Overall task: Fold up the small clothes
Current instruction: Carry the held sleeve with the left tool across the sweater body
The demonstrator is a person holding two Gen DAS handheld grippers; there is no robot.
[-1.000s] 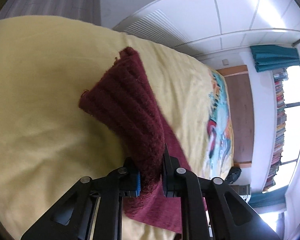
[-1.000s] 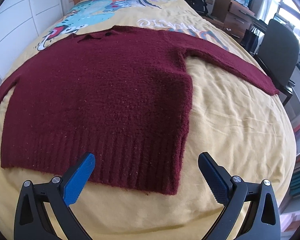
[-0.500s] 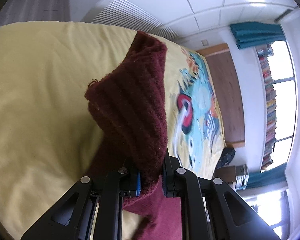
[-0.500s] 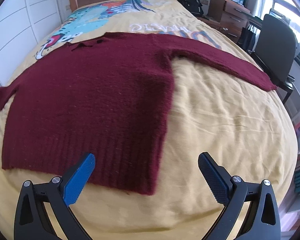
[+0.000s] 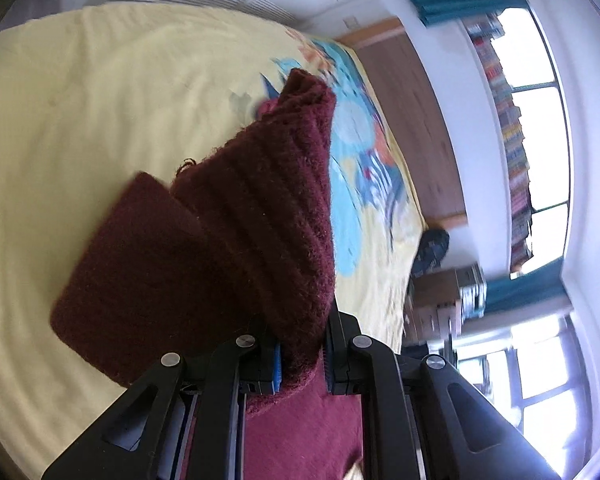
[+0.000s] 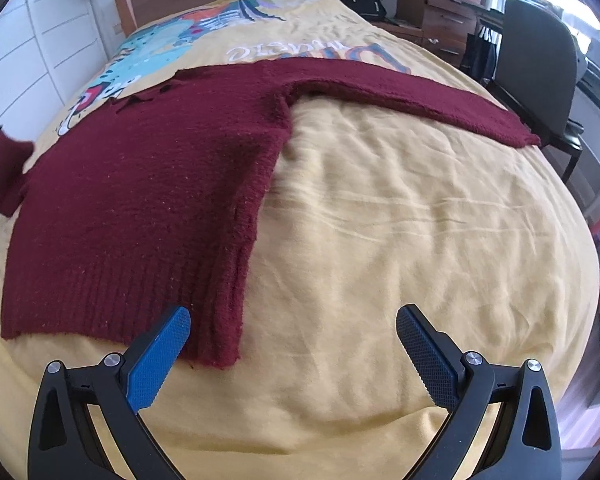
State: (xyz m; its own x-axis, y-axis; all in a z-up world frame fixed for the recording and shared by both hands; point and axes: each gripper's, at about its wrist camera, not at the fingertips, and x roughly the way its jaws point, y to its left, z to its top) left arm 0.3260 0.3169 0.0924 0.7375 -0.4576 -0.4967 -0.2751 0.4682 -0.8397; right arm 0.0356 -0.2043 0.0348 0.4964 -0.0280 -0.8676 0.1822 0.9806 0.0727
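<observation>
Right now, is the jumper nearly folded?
Not yet. Nothing looks folded: the maroon sweater lies spread on the yellow bedspread. In hand: the left gripper pinches one sleeve cuff, lifted. Left: the other sleeve, the body; the right gripper is open, empty.

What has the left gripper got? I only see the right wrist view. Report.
Observer: The left gripper is shut on a ribbed cuff.
Operator: Describe how the cuff sits.
Observer: It sticks out ahead of the gripper, with the sleeve doubled under it.
Operator: Say what lies below the gripper.
Observer: The sweater, maroon like the cuff.
</observation>
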